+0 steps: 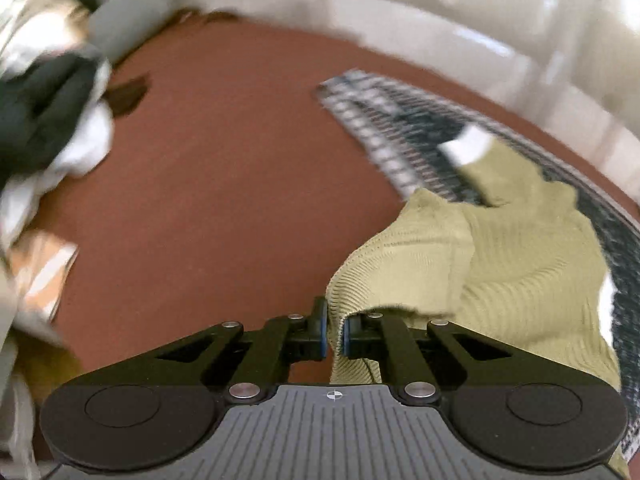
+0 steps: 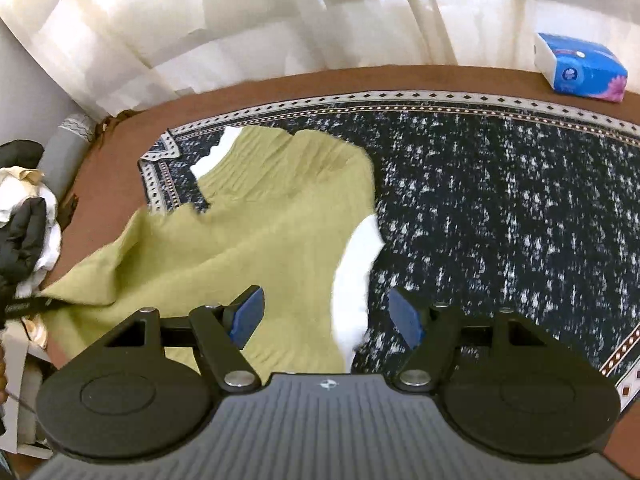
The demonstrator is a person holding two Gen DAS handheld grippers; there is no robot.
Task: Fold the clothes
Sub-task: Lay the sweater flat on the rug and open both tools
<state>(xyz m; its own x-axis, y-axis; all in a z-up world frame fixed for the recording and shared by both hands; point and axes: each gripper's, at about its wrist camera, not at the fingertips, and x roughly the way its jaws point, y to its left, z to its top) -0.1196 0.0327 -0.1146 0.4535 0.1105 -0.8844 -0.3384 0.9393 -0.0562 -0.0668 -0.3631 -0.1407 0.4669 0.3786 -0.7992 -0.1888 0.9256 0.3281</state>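
Note:
An olive-green ribbed knit sweater (image 2: 272, 220) with white trim lies partly on a dark speckled patterned cloth (image 2: 500, 208) on the brown table. My left gripper (image 1: 335, 330) is shut on a corner of the sweater (image 1: 460, 256) and holds it up off the brown surface. In the right wrist view that corner stretches out to the far left. My right gripper (image 2: 328, 316) is open and hovers just above the sweater's near edge and its white hem (image 2: 354, 280), holding nothing.
A pile of black and white clothes (image 1: 44, 120) sits at the left of the brown table (image 1: 220, 160); it also shows in the right wrist view (image 2: 28, 236). A blue tissue pack (image 2: 580, 66) lies at the far right edge. White curtains (image 2: 240, 20) hang behind.

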